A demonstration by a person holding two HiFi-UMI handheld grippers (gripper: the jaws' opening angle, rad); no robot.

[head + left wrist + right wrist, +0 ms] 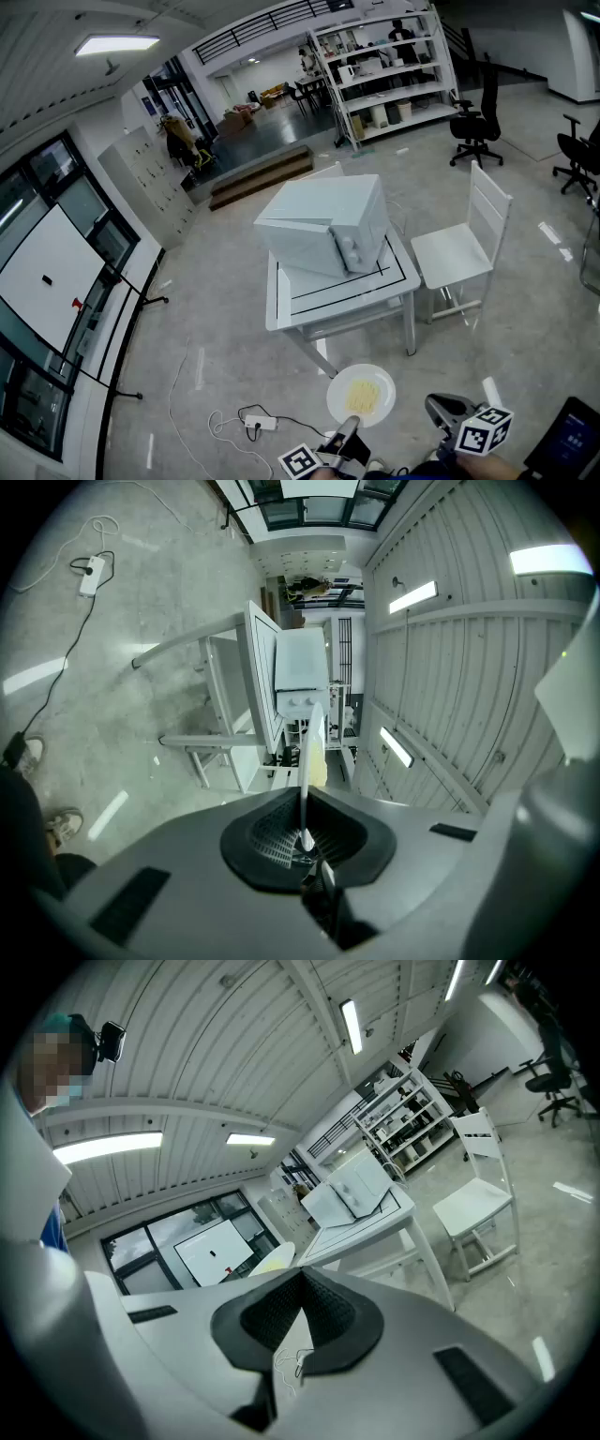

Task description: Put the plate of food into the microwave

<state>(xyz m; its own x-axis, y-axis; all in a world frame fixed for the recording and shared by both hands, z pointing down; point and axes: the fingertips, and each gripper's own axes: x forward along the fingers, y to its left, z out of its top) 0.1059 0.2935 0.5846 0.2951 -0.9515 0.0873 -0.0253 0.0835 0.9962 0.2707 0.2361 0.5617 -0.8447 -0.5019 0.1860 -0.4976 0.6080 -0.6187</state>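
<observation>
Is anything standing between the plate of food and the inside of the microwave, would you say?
Nothing visible on the way to the table, but the microwave door looks shut, blocking the plate.

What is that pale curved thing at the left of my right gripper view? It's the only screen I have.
Observer: A white plate. The head view shows flat yellow food on it.
Operator: What's carrying it?
Observer: The left gripper. Its own view shows the jaws clamped on the plate's rim.
Operator: Anything underfoot?
Observer: A power strip with its cable lies on the floor, left of the plate in the head view.
</observation>
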